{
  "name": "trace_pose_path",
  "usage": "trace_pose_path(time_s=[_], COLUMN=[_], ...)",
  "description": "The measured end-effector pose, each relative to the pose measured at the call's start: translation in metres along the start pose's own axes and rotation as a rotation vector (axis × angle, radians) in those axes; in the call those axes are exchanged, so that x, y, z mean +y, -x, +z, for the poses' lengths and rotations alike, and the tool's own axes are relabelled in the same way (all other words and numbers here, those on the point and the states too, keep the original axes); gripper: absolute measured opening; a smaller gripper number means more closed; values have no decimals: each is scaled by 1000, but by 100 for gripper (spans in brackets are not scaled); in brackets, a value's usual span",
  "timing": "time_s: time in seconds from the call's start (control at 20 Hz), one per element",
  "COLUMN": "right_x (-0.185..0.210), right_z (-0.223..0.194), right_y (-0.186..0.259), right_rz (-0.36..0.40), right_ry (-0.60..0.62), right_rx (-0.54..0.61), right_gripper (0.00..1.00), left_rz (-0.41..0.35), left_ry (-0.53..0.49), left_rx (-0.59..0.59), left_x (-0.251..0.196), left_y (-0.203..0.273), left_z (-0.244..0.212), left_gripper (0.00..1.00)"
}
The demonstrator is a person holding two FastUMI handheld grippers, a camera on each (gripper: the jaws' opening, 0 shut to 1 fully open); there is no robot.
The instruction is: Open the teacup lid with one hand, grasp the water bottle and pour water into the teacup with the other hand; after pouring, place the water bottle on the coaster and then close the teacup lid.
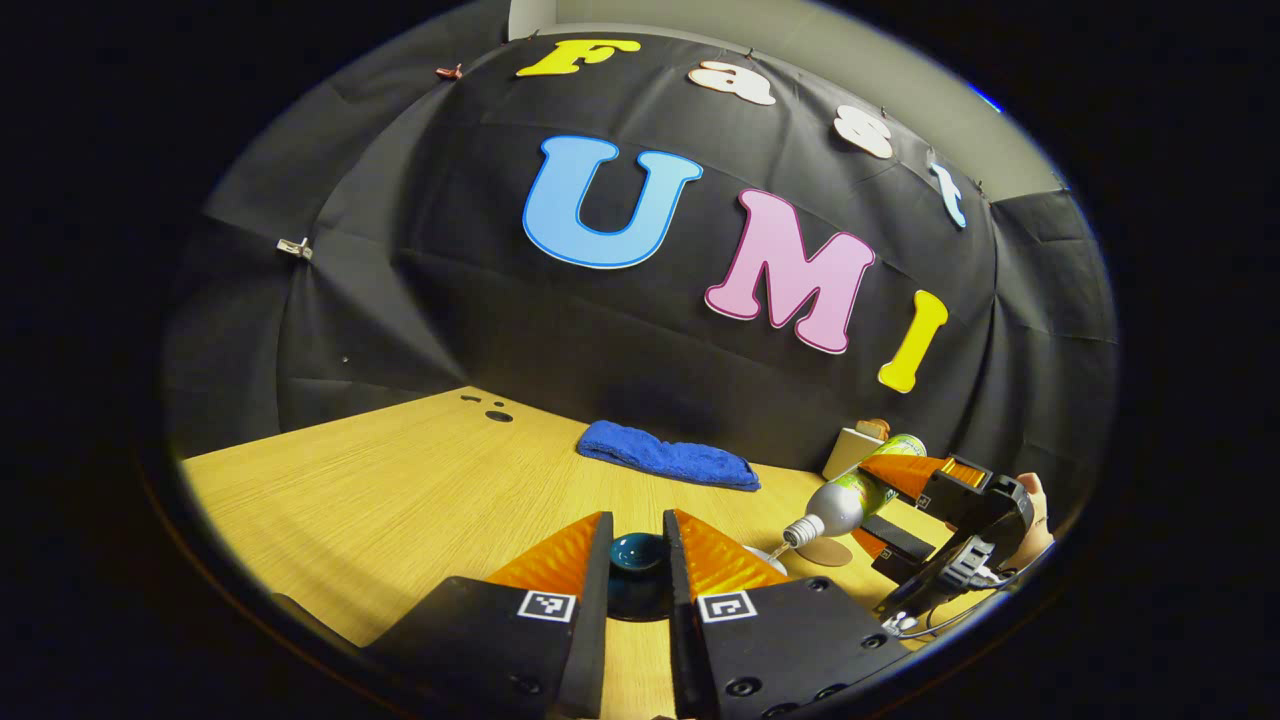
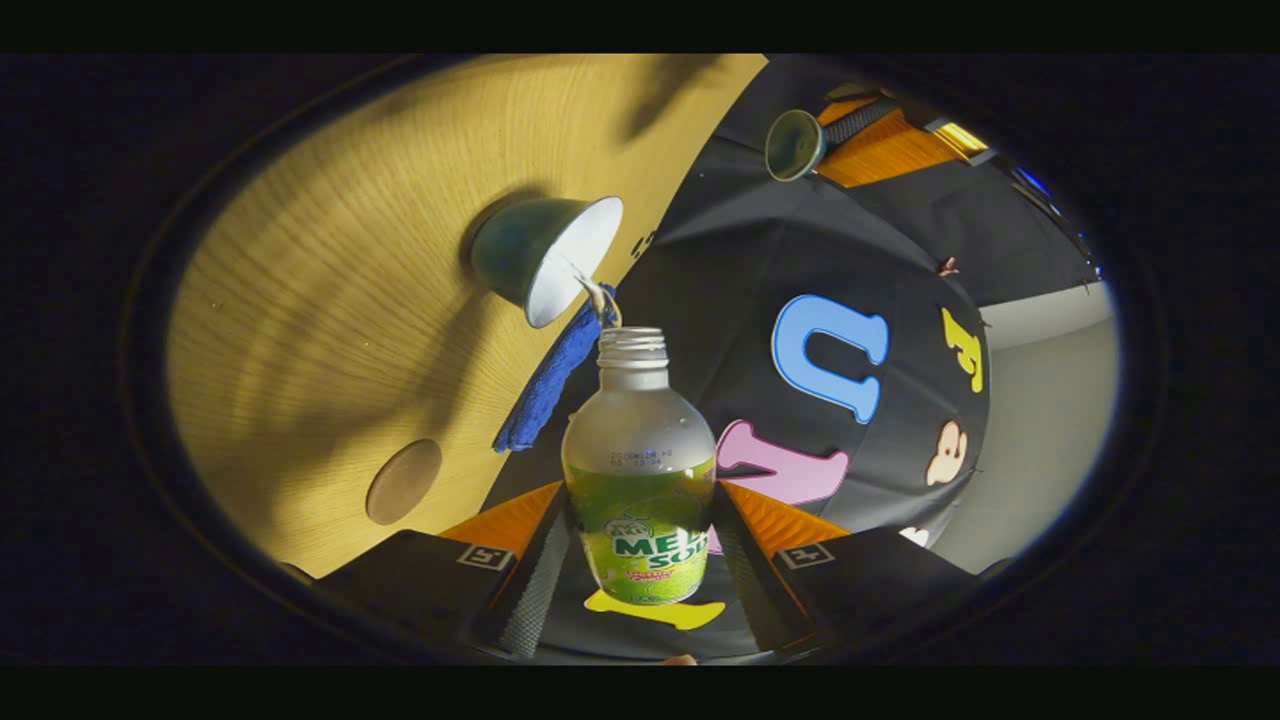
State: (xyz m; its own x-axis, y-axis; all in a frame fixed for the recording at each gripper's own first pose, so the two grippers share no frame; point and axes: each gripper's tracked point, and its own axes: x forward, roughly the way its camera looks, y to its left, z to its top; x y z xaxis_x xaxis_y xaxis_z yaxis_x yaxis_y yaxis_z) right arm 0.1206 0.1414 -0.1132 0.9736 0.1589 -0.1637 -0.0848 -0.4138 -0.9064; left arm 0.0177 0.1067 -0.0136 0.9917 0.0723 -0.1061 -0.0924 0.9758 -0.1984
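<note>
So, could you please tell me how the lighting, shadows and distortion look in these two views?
Left gripper view: fisheye bends the table edge, light is even, and the blue towel and the tilted water bottle look sharp. Right gripper view: the scene is rolled sideways, broad soft shadows cross the wood near the teacup, the coaster sits dim, and the bottle is crisp.

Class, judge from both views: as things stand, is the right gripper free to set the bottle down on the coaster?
Probably yes. The coaster lies bare on the table, apart from the teacup, and the right gripper grips the bottle.
</note>
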Motion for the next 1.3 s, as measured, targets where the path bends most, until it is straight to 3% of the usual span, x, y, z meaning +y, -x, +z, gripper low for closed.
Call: trace_pose_path(time_s=[0.25, 0.9, 1.0, 1.05, 1.1, 1.3], right_x=[-2, -31, -34, -35, -36, -37], right_z=[5, 5, 2, 0, 1, 3], right_y=[1, 1, 1, 2, 2, 2], right_rz=[5, -109, -119, -123, -129, -137], right_ry=[57, 154, 167, 169, 172, 177], right_rx=[-27, -39, -36, -33, -32, -37], right_gripper=[76, 80, 76, 80, 76, 80], left_rz=[4, 4, 5, 5, 5, 6], left_ry=[1, 2, 3, 3, 3, 4], left_rx=[-1, 0, 2, 2, 2, 2], left_x=[2, 3, 3, 3, 3, 4], left_y=[-1, 0, -1, -2, -1, -2], left_z=[0, 0, 0, -2, -1, -1], left_gripper=[30, 30, 30, 30, 30, 30])
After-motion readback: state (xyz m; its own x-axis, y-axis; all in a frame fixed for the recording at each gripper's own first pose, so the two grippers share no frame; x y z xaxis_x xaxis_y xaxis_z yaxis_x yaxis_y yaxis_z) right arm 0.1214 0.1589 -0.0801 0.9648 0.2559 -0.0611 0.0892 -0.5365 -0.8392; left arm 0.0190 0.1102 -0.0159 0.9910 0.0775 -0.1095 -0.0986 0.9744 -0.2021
